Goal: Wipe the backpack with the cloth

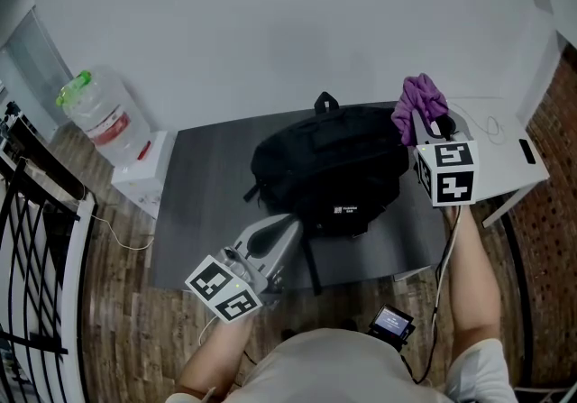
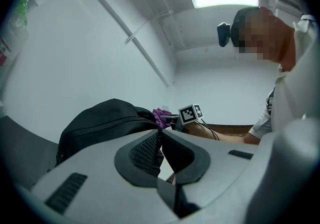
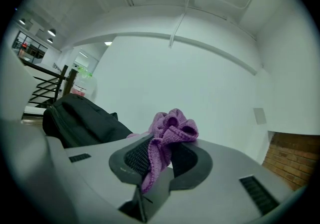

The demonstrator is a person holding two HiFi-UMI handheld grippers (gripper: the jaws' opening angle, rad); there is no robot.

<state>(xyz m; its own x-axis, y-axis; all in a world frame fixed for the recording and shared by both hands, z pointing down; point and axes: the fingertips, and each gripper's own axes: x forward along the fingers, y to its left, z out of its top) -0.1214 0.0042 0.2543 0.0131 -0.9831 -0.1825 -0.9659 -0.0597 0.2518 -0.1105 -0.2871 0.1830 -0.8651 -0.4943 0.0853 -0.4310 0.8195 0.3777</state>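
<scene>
The black backpack (image 1: pixel 329 167) lies on the dark grey bench (image 1: pixel 203 203). Its top handle reaches the far edge of the bench, right by the white wall (image 1: pixel 270 22). To the left of the backpack there is a big bare bit of bench. In front of the backpack there is only a thin bare strip, and one strap hangs over that near edge. To the right of the backpack the bench soon ends, and a white desk (image 1: pixel 514 158) stands just beside it.

Far to the left of the backpack a water jug (image 1: pixel 99 117) with a green cap stands on a white stand. Black rails (image 1: pixel 36 239) are further left still.

The backpack has a small white label (image 1: pixel 347 210) on its front. The writing is too small to read. The jug has a red label that is also too small to read.

The left claw (image 1: pixel 290 223) is at the front left corner of the backpack, very near it. Its jaws are pressed together and nothing is between them.

The right claw (image 3: pixel 161 148) is up in the air at the back right corner of the backpack. It is clenched on the purple cloth (image 3: pixel 170 125). The cloth is bunched up and sticks out past the jaws, and a tail of it hangs down between them. The cloth is above the backpack, not touching it.
</scene>
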